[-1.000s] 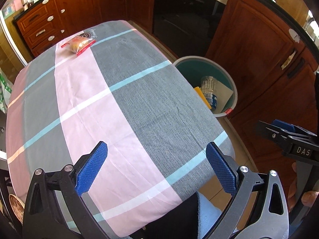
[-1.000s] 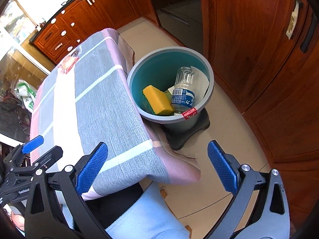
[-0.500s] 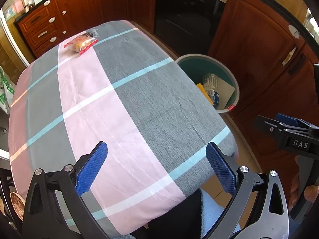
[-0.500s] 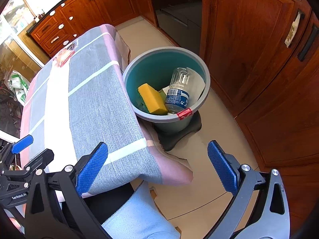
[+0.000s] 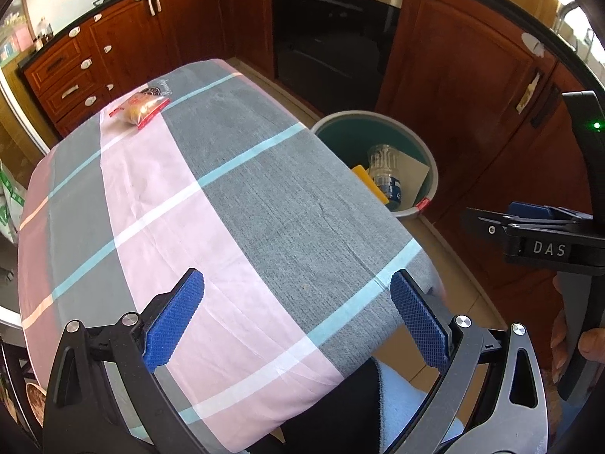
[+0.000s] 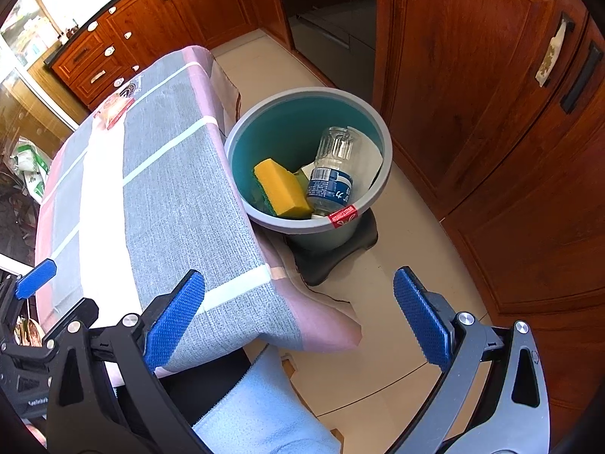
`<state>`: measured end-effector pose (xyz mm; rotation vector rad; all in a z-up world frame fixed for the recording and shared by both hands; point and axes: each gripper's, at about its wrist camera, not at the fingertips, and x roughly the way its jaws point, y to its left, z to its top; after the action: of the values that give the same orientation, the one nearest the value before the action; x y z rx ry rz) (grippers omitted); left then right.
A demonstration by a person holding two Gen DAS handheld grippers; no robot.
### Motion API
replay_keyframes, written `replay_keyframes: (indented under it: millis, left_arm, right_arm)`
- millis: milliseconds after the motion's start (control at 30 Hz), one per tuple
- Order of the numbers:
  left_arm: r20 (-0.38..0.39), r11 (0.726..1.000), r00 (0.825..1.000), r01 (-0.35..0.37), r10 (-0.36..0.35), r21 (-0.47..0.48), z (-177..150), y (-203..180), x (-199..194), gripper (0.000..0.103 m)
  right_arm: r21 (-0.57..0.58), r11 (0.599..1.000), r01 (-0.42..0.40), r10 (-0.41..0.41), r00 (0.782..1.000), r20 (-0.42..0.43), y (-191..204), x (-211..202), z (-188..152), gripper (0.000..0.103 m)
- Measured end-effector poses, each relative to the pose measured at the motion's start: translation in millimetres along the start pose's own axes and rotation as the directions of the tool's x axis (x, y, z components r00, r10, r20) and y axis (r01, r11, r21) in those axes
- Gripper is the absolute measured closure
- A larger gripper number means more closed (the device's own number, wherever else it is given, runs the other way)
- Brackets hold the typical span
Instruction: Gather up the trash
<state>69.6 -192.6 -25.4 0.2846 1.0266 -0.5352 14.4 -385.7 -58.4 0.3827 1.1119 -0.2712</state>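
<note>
Both the left tongs (image 5: 297, 316) and right tongs (image 6: 298, 316) gape apart, holding nothing. A snack packet (image 5: 140, 109) lies on the surface (image 5: 234, 204) at eleven o'clock; the bin (image 6: 372, 185) holds a bottle (image 6: 332, 172) and sponge (image 6: 281, 187).

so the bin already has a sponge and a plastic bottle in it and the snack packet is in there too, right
Not quite. The bin holds the sponge and plastic bottle, but the snack packet lies on the table's far end, as the left wrist view shows.
</note>
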Motion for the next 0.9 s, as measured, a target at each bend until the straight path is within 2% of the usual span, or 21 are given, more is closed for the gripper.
replay_keyframes:
  millis: [900]
  left_arm:
    - [-0.027, 0.999, 1.0, -0.012, 0.013, 0.037, -4, -11, 6, 0.004]
  right_arm:
    - [0.022, 1.0, 0.0, 0.001, 1.0, -0.021, -13, 10, -1, 0.007]
